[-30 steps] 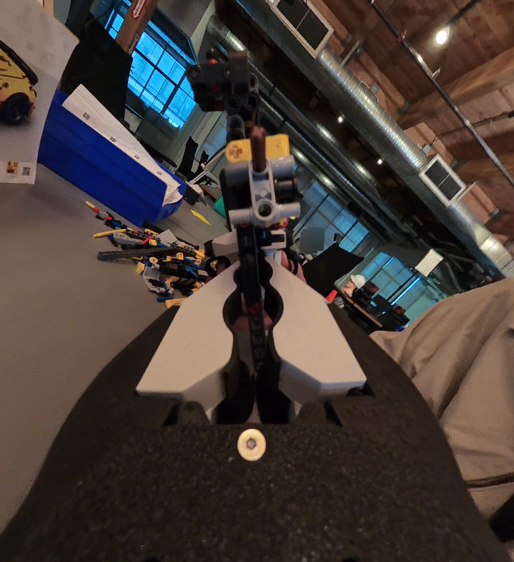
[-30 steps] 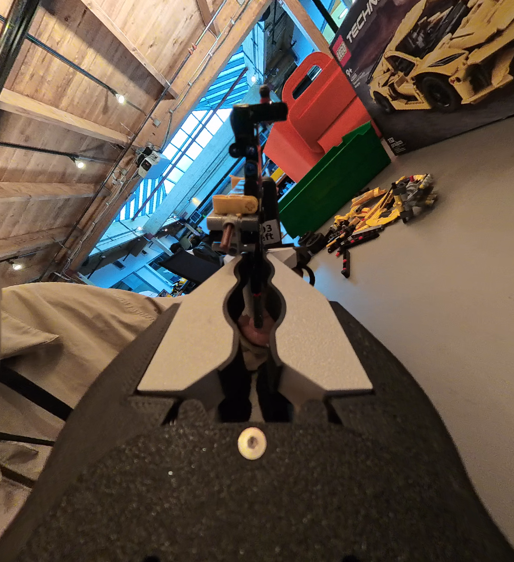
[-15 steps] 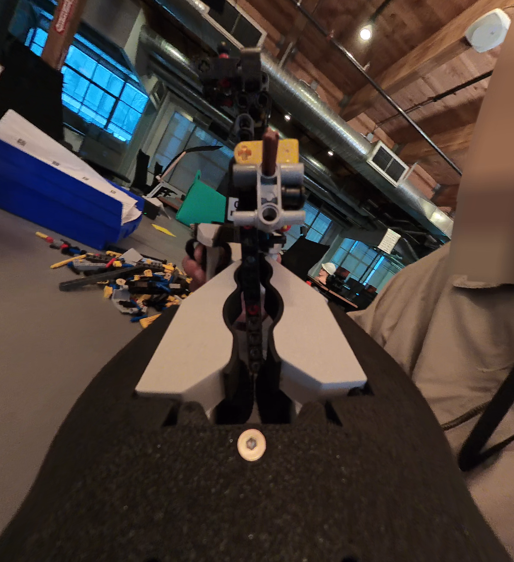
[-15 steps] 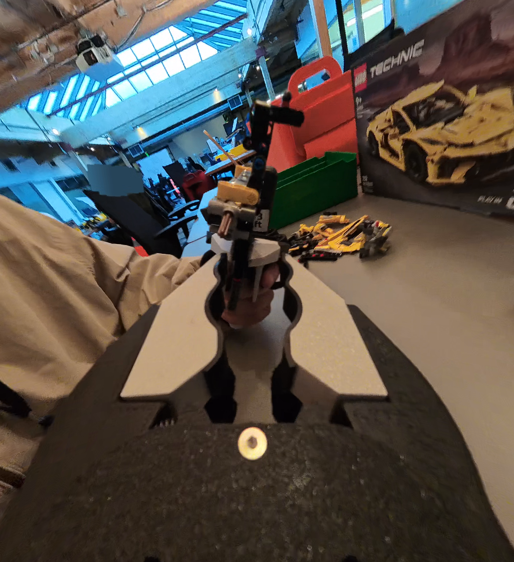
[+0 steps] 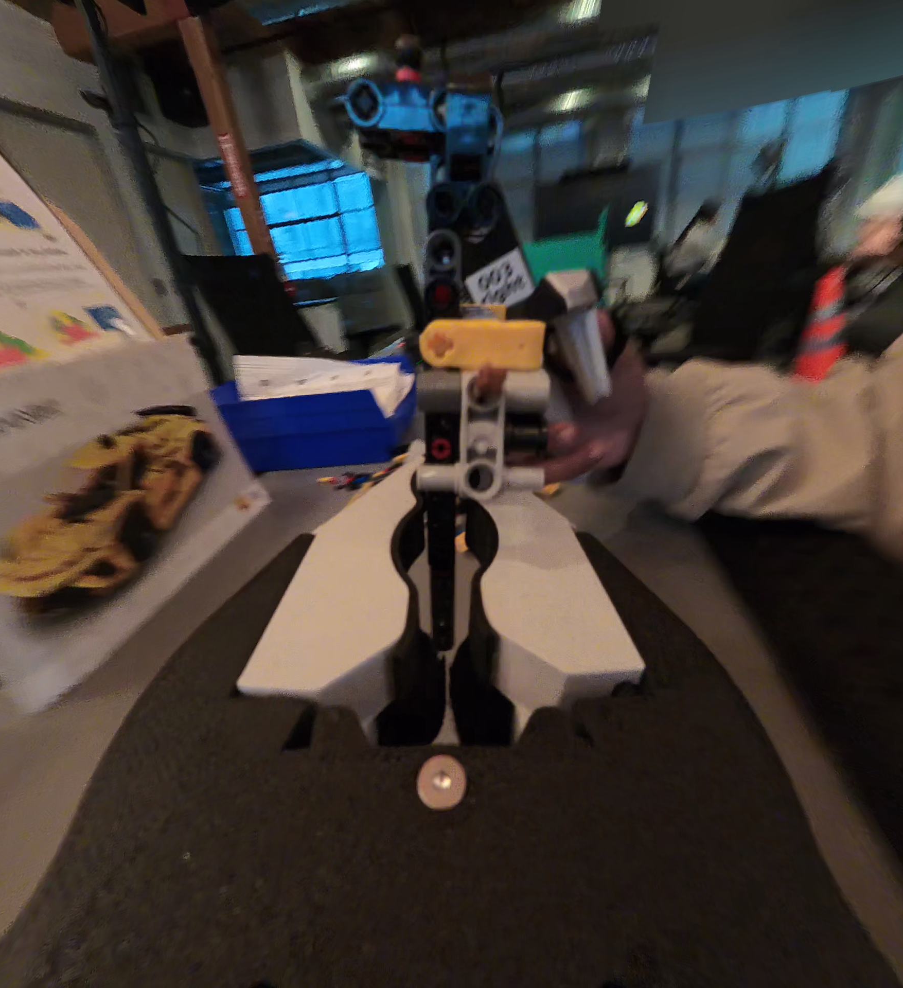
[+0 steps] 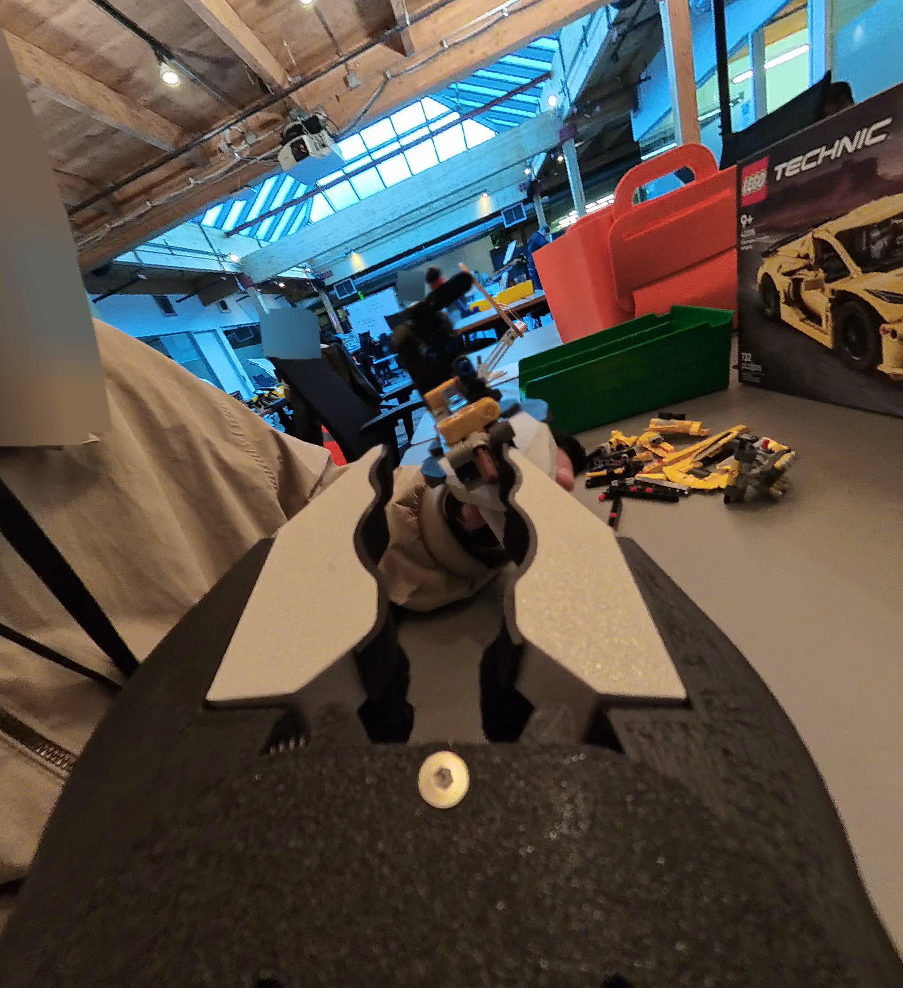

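My left gripper (image 5: 441, 508) is shut on the black beam of a small brick assembly (image 5: 462, 422). The assembly stands upright out of the jaws, with a grey connector, a yellow piece (image 5: 484, 345) and a blue part (image 5: 417, 109) on top. My right gripper (image 6: 446, 470) is open and empty, a short way back from the same assembly (image 6: 465, 427), which shows just beyond its fingertips. In the left wrist view the right gripper (image 5: 572, 331) shows to the right of the assembly, held by a hand in a beige sleeve (image 5: 791, 433).
A blue bin with papers (image 5: 321, 427) and a box picturing a yellow car (image 5: 91, 508) stand on the left of the grey table. In the right wrist view a pile of loose yellow and black pieces (image 6: 689, 465), a green bin (image 6: 625, 374), a red case (image 6: 641, 256) and a car box (image 6: 844, 288) sit to the right. My hands' fingertips stand some 5 cm from each other.
My right gripper has opened, let go of the assembly and drawn back. My left gripper has kept its hold and swung the assembly round toward the boxes.
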The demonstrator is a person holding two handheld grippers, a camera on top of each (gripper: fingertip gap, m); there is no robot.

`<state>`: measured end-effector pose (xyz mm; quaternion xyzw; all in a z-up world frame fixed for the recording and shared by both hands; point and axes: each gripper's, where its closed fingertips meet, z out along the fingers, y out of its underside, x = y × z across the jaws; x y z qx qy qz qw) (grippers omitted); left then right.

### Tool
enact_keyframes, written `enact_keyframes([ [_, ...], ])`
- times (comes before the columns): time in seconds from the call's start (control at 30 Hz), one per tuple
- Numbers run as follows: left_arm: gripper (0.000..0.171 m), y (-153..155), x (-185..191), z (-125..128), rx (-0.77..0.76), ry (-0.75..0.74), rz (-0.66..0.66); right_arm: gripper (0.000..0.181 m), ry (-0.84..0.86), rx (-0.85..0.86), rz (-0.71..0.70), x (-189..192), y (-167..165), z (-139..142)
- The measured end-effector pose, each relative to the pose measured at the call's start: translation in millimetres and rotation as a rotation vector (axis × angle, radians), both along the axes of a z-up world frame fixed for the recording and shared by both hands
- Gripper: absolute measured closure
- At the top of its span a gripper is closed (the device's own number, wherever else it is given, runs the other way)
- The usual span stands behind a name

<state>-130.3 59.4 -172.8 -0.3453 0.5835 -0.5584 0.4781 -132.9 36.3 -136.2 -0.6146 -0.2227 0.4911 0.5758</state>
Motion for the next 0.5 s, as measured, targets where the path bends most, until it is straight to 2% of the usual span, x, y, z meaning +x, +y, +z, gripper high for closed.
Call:
enact_keyframes([
  [0.1,0.164,8,2,-3,0.313,-0.042,0.172,0.138,0.017,-0.045,-0.005,3,4,-4],
  [0.3,0.163,14,3,-4,0.781,-0.091,0.396,0.143,-0.001,-0.111,-0.029,9,11,-17],
  [0.4,0.165,13,1,1,0.889,-0.126,0.457,0.143,0.017,-0.11,0.002,9,8,-16],
  [0.5,0.164,9,0,3,0.938,-0.162,0.456,0.146,0.046,-0.113,0.062,7,1,-14],
])
